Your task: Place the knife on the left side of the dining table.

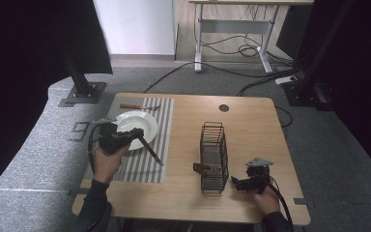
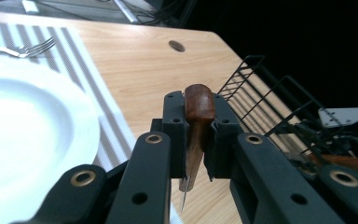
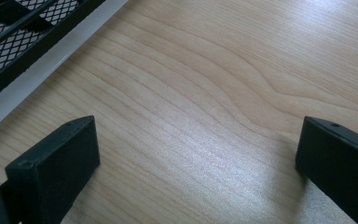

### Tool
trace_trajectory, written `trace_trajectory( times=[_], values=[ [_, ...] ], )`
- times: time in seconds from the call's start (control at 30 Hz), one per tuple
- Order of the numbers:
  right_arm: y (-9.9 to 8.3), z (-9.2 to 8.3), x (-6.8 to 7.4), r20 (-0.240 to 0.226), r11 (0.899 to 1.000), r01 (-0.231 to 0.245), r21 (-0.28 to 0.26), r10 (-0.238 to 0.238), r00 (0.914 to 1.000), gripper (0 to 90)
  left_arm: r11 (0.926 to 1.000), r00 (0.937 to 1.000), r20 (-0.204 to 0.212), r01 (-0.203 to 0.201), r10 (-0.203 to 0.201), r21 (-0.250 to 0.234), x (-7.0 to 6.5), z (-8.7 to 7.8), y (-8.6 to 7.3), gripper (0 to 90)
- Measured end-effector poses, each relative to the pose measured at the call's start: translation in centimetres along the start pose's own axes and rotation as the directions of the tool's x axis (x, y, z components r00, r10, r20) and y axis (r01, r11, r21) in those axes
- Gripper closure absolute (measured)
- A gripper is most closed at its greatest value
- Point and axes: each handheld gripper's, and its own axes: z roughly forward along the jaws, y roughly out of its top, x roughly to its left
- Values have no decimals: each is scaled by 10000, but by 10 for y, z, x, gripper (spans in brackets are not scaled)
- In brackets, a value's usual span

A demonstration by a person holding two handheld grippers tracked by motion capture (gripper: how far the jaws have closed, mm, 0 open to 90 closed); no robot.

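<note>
The right gripper (image 1: 245,183) rests on the surface (image 1: 251,121) — fingers spread, nothing between them. The left gripper (image 2: 198,126) clamps a wooden-handled knife (image 2: 196,121), blade slanting down onto the striped mat (image 1: 147,164) beside the white plate (image 1: 137,126) — fork (image 1: 137,107) beyond.

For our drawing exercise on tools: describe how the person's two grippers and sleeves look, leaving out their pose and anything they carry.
Both grippers are black. The left gripper has two chunky jaws on linked black bars with brass-coloured rivets. The right gripper has two blocky black jaws with matte faces. In the high view, a grey three-cornered plate tops the right gripper, and a black cable trails from the left one. The sleeves are dark.
</note>
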Motion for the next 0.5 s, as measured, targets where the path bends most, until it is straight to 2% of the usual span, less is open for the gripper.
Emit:
trace_trajectory(
  times=[0.13,0.23,0.3,0.4,0.5],
  values=[
    [0,0,0,3,10000,21,8,-21,10000,0,9999,9997,-206,137,-135,102,6,1,-8,800],
    [0,0,0,4,10000,22,7,-22,10000,0,9997,9993,-295,226,-227,-20,9,-1,-13,800],
    [0,0,0,1,10000,20,7,-20,10000,0,9998,9992,-350,169,-170,-41,9,-2,-14,799],
    [0,0,0,4,10000,23,9,-23,10000,0,10000,9978,-657,-41,36,-81,9,-4,-17,788],
    [0,0,0,3,10000,22,7,-22,10000,0,9997,9958,-911,-42,20,-245,13,-7,-22,773]
  ],
)
